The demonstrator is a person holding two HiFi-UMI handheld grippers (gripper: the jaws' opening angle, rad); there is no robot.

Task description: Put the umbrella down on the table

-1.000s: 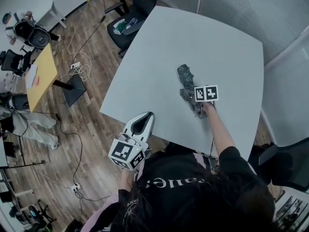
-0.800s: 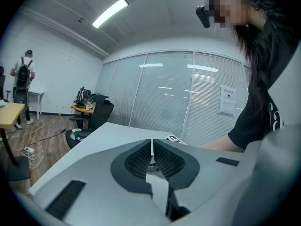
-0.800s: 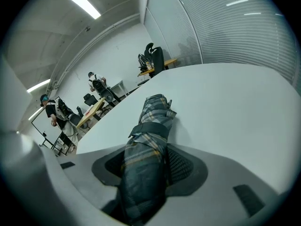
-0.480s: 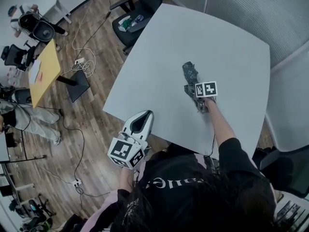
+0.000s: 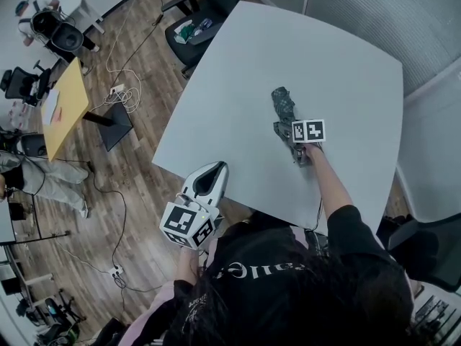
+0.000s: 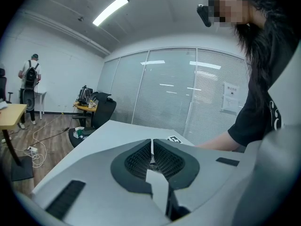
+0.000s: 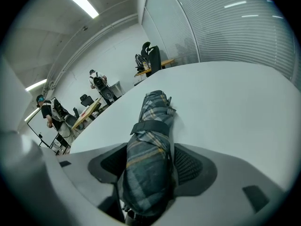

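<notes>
Umbrella (image 5: 283, 105) lay folded on the worktop (image 5: 230, 71), clear of its edges, right claw (image 5: 286, 130) opening around it, left claw (image 6: 151, 149) closed on nothing

Office surroundings, seen from above.
A black office chair (image 5: 200, 33) with small items on its seat stands on the wooden floor (image 5: 137, 186). White cables (image 5: 119, 92) trail beside a yellow desk (image 5: 63, 110). A person with a backpack (image 6: 31, 79) stands far off, and a person in light trousers (image 5: 39, 182) is nearer. Blinds (image 5: 382, 13) line the wall.

Umbrella (image 7: 148, 164) dark plaid, yellow lines; table (image 5: 230, 85) pale grey.
</notes>
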